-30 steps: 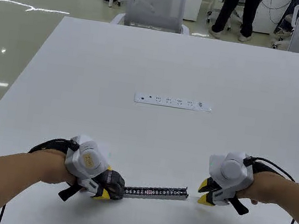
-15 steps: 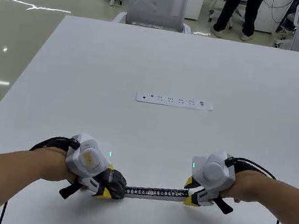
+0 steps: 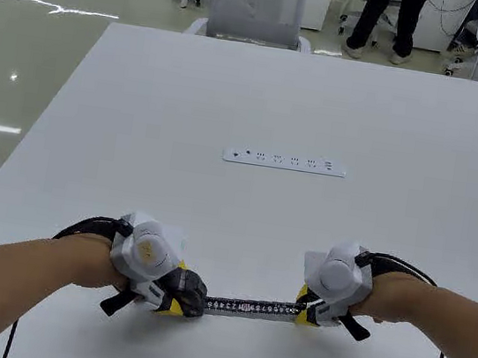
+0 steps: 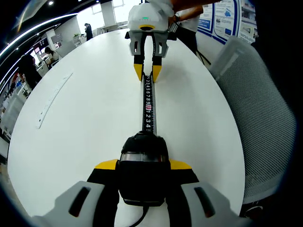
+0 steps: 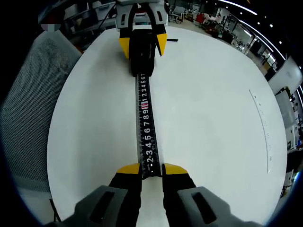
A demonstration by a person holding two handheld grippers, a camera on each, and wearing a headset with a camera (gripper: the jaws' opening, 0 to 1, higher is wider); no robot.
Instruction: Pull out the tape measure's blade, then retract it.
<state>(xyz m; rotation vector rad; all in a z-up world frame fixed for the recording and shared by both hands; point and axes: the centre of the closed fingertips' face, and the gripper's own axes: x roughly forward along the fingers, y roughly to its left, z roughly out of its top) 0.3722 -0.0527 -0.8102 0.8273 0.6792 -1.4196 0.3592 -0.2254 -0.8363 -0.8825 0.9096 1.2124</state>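
A black tape measure case (image 3: 186, 292) lies on the white table (image 3: 232, 98) near its front edge, with my left gripper (image 3: 172, 299) shut on it. In the left gripper view the case (image 4: 143, 165) sits between the yellow-tipped jaws. Its numbered blade (image 3: 252, 306) runs a short way to the right, flat on the table. My right gripper (image 3: 304, 312) is shut on the blade's tip. In the right gripper view the blade (image 5: 144, 123) runs from my right gripper (image 5: 151, 170) up to the case (image 5: 141, 49). The left gripper view shows the blade (image 4: 148, 101) reaching the right gripper (image 4: 147, 73).
A white power strip (image 3: 284, 160) lies mid-table, well beyond both grippers. A chair (image 3: 250, 3) stands at the table's far edge, with a person's legs (image 3: 378, 16) behind it. A grey mesh chair (image 4: 255, 94) is close by the table's front edge.
My right gripper has moved left from beside the blade's tip onto it and shut on it. The left gripper and case have stayed put. The blade's length looks the same.
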